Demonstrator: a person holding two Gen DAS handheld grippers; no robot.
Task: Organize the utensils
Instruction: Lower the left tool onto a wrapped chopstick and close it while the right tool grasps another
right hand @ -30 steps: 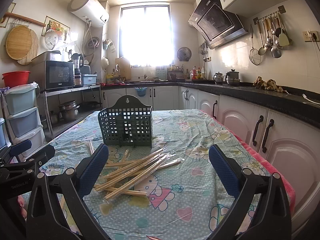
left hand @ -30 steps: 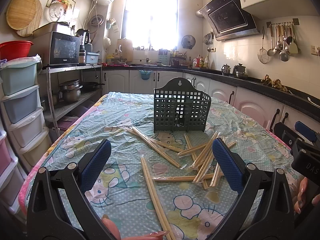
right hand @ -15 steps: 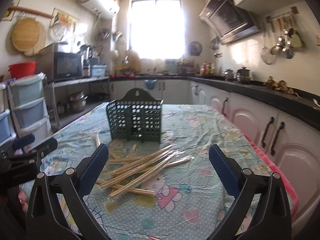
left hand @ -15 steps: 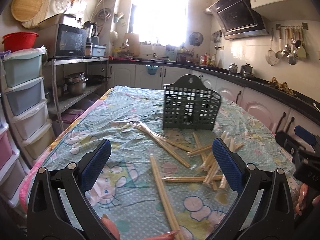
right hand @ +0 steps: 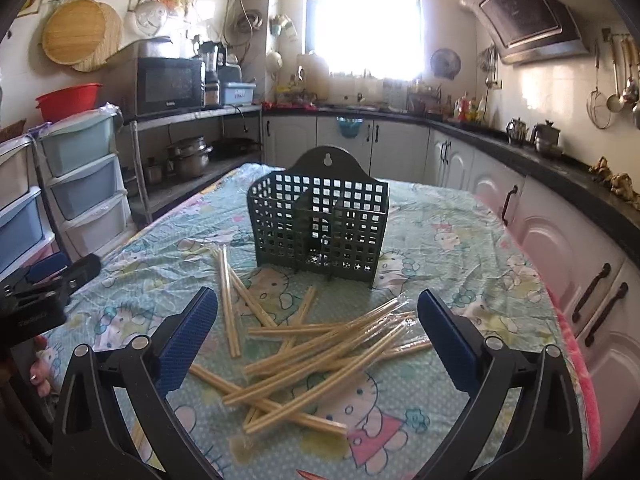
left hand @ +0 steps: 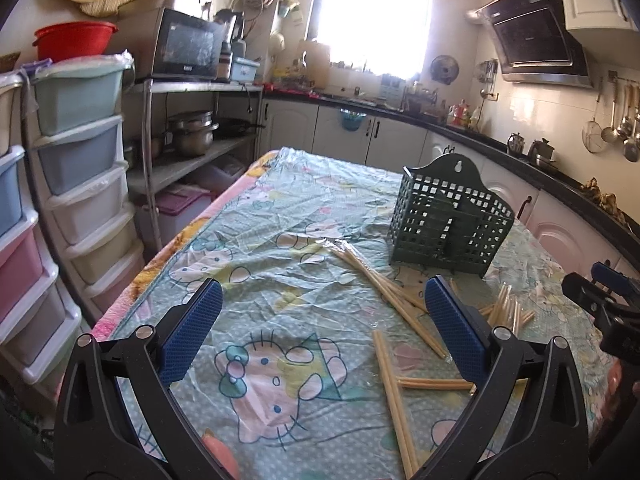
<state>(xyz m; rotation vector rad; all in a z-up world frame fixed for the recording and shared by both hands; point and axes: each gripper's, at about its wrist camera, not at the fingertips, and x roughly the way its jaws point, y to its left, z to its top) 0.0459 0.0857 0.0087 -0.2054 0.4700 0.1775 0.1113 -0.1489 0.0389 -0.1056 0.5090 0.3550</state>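
Since the earlier frame, both sets of tongs are showing a changed viewpoint: the left tongs (left hand: 320,332) are now facing further toward the storage drawers (left hand: 68,184), putting the green utensil basket (left hand: 450,224) to the right of centre, while the right tongs (right hand: 316,336) are sitting closer to the pile of chopsticks (right hand: 316,356), with the basket (right hand: 320,224) now centred ahead.

Left tongs are standing released, blue pads (left hand: 192,330) wide apart, grasping nothing, hovering over the bare patterned cloth of the bench (left hand: 256,372). Right tongs are likewise spread open and empty, hovering above the chopsticks.

Chopsticks are lying scattered on the bench in front of the basket, several crossing one another, some in clear plastic sleeves. In the left view, one pair (left hand: 394,396) is lying apart, near the right pad. The basket is standing upright on the bench, just beyond the chopsticks; no chopsticks are showing inside it.

A person's fingers (right hand: 38,376) are appearing at the left edge of the right view, below the other tongs.
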